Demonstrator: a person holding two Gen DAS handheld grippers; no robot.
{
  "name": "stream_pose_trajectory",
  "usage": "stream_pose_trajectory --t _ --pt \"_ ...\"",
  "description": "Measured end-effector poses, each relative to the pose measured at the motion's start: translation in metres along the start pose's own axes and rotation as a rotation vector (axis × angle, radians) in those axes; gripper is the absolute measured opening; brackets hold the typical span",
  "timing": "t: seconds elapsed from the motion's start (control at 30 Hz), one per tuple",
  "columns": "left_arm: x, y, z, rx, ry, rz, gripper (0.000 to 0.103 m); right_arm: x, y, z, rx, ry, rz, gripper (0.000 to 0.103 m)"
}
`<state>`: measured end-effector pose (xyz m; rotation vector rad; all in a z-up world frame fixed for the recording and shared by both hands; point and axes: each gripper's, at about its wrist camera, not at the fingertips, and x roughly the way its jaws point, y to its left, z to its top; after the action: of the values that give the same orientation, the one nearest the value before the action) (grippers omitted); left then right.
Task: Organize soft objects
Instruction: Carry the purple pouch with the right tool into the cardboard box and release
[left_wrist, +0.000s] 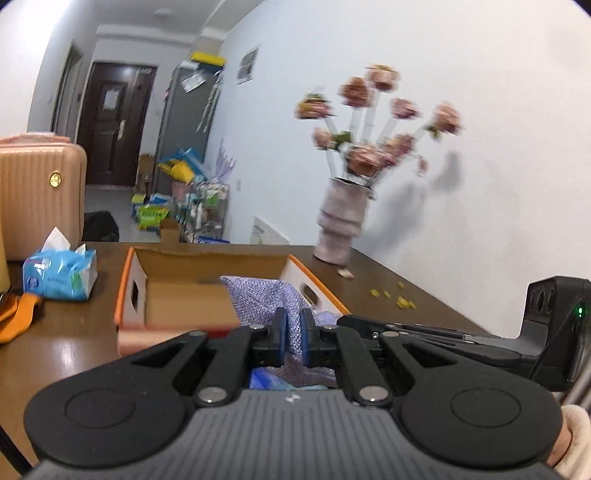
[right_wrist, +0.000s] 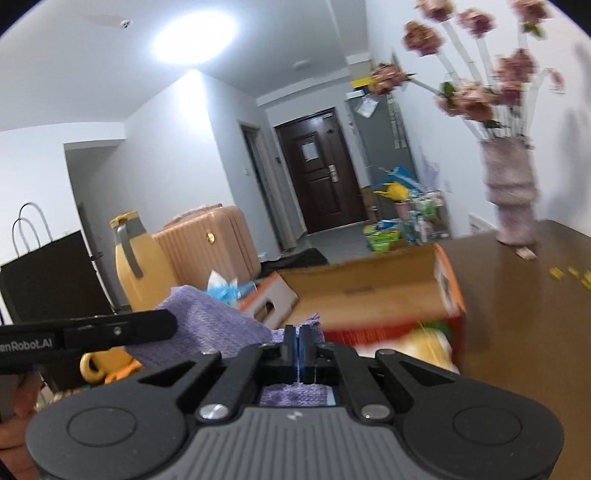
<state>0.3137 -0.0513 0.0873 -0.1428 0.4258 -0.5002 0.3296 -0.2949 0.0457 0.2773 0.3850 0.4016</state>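
A purple knitted cloth (left_wrist: 258, 299) hangs above the brown table (left_wrist: 74, 350), held between both grippers. My left gripper (left_wrist: 291, 326) is shut on one bunched part of it, just in front of the open cardboard box with an orange rim (left_wrist: 207, 291). My right gripper (right_wrist: 297, 343) is shut on a thin edge of the same cloth (right_wrist: 210, 317), and more of the cloth shows beneath its jaws. In the right wrist view the box (right_wrist: 369, 291) lies straight ahead. The left gripper's finger (right_wrist: 147, 326) reaches in from the left over the cloth.
A blue tissue pack (left_wrist: 59, 273) lies left of the box. A pink vase of flowers (left_wrist: 341, 218) stands by the wall at the back right, with yellow scraps (left_wrist: 399, 299) on the table near it. A pink suitcase (right_wrist: 210, 243), a yellow jug (right_wrist: 136, 266) and a black bag (right_wrist: 48, 280) stand at the left.
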Motion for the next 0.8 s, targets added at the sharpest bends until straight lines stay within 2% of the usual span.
stream_pose_trajectory --t 0.13,0.23,0.3,0.43,0.57,0.6,0.63,0.67,0.73,0.8 --pt "0.067 0.046 0.054 -0.035 0.012 0.070 0.008 0.096 -0.013 0.058 -0.004 0.088 0.007 0.001" --pt "0.127 0.085 0.078 -0.082 0.066 0.117 0.008 0.176 -0.023 0.088 0.008 0.181 -0.010 0.001" --pt "0.166 0.111 0.084 -0.134 0.131 0.112 0.008 0.229 -0.036 0.099 0.071 0.272 0.000 0.000" --pt "0.231 0.144 0.082 -0.115 0.214 0.211 0.008 0.301 -0.050 0.099 0.065 0.361 -0.094 0.000" --pt "0.261 0.168 0.072 -0.138 0.308 0.245 0.017 0.332 -0.063 0.091 0.078 0.404 -0.147 0.006" --pt "0.261 0.171 0.070 -0.139 0.307 0.241 0.030 0.333 -0.067 0.089 0.095 0.408 -0.145 0.008" --pt "0.260 0.172 0.069 -0.131 0.299 0.238 0.050 0.334 -0.070 0.088 0.112 0.408 -0.139 0.010" --pt "0.257 0.172 0.068 -0.119 0.284 0.246 0.055 0.332 -0.075 0.086 0.126 0.411 -0.127 0.013" --pt "0.246 0.170 0.066 -0.090 0.261 0.268 0.055 0.323 -0.077 0.084 0.142 0.400 -0.123 0.021" --pt "0.236 0.169 0.071 -0.091 0.261 0.261 0.056 0.310 -0.075 0.091 0.139 0.387 -0.127 0.023"
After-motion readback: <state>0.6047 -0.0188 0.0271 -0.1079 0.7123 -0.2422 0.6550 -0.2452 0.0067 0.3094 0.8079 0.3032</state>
